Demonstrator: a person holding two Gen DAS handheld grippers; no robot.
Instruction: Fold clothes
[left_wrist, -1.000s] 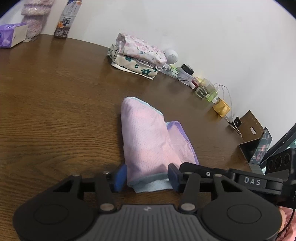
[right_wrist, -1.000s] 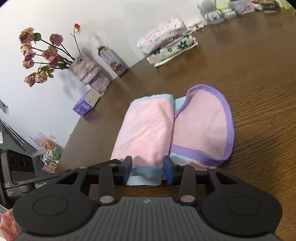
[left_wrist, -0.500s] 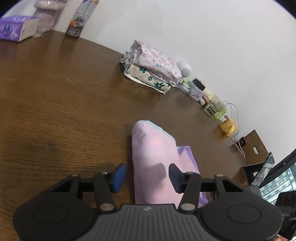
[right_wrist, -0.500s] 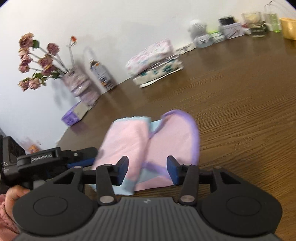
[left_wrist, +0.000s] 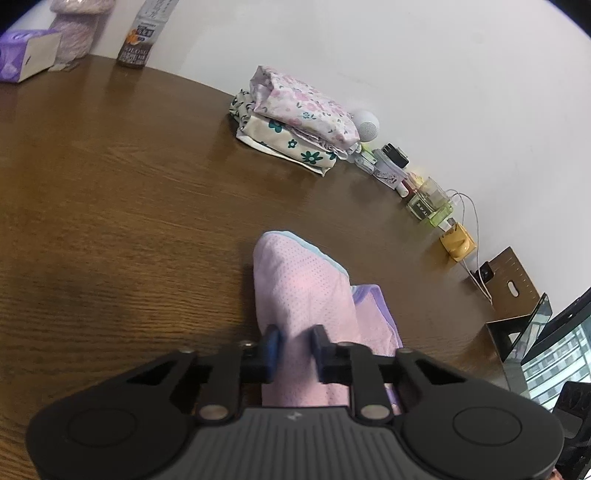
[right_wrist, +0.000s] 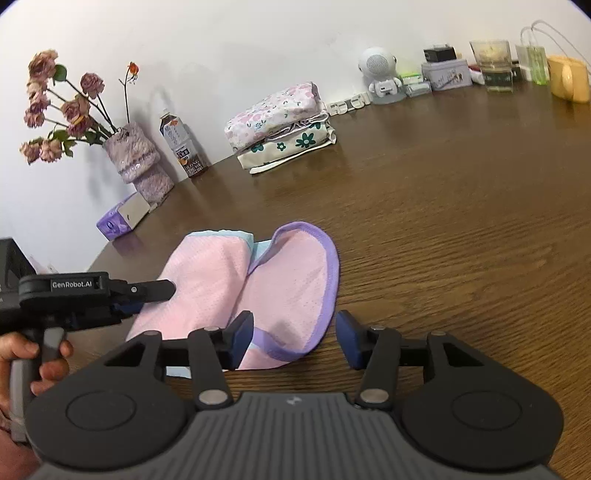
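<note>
The left gripper (left_wrist: 294, 341) has its jaws pressed together on a bunch of pink mesh at the near edge of the garment (left_wrist: 310, 295); in the right wrist view the same tool (right_wrist: 147, 291) reaches in from the side over the left fold, a hand (right_wrist: 33, 363) on its grip. The right gripper (right_wrist: 294, 338) stands spread wide, empty, one finger just over the purple-trimmed near hem and the other over bare table (right_wrist: 461, 240). The garment lies near the front of the table, doubled into two side-by-side lobes: a left one edged in pale blue, a right one bound in purple. It looks light, thin and limp, a perforated knit that will sag and slide on the smooth wood rather than hold a crease, so a single pinch is likely to drag the whole piece. The bound edges seem the firmest places to take hold, the purple hem by the right jaws especially; gripping through all layers there should keep the fold from slipping apart. Whether another fold is due or this is the finished shape cannot be told. Far back by the wall sits a stack (right_wrist: 280, 127) of folded floral pieces.
</note>
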